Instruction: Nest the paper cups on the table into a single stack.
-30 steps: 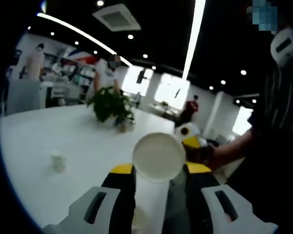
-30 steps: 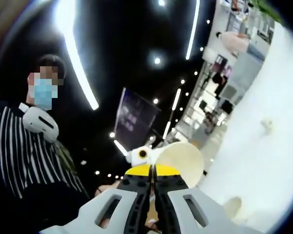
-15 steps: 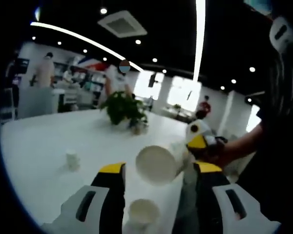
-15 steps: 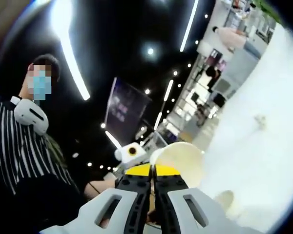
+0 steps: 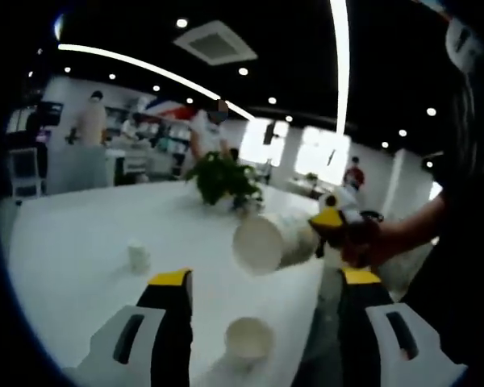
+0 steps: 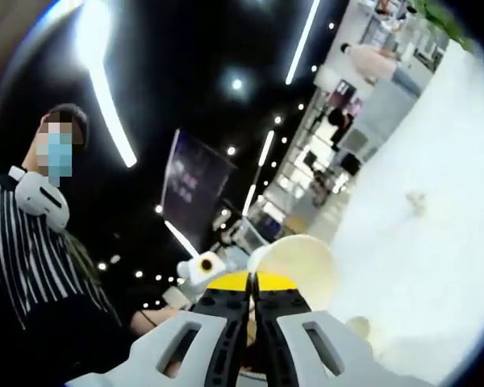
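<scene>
My right gripper pinches the paper cup midair, lying sideways, base toward my left gripper; left jaws wide, holding nothing; second cup upright on table.

The paper cup held up in the air is seen on its side in the left gripper view. The right gripper covers its far end, so it is hard to tell if it is one cup or a few. In the right gripper view the same cup is partly hidden behind the closed yellow jaw tips. The little cup far off on the table is too small and blurry to see well. In the right gripper view it is just a pale speck. The cup low down there is cut off by the gripper.
</scene>
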Demonstrator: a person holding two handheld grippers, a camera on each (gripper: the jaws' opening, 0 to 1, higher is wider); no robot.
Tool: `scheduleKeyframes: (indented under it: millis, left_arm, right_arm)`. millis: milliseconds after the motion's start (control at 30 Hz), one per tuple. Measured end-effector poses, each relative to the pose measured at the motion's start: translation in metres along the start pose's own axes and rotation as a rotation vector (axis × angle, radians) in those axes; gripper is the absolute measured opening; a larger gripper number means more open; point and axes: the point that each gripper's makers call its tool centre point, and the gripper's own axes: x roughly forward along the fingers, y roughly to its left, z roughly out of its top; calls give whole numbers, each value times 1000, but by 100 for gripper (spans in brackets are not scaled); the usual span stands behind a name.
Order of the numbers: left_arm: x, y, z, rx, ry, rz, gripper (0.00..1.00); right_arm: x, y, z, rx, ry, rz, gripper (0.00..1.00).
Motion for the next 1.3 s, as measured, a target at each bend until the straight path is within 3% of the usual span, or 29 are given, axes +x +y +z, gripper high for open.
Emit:
scheduleKeyframes:
  millis: [267,400,633,767,867,933,1033,1300]
  left_arm:
    - [-9,11,-9,79,34,75,77]
    - [-11,16,-13,80,39,105,81]
    - [-12,14,-16,115,48,120,85]
    - [-13,18,-18,139,56,142,88]
    - [-14,20,-13,148,21,157,95]
    - [-15,20,-15,149,28,160,94]
    - [-15,22,-18,161,36,176,96]
    - [-19,26,-27,161,68,194,99]
  right_arm:
    - [1,-5,3,-49,43,-47,0]
    - [3,-6,2,-128,116,-75,0]
    - [5,-3,11,-202,168,-90,0]
    - [8,-2,14,-298,244,-101,0]
    - [11,-2,15,-375,310,-114,0]
    - [14,-3,15,-415,347,-117,0]
    - [18,-8,11,-497,445,-128,0]
    - [28,-12,13,-534,496,-132,0]
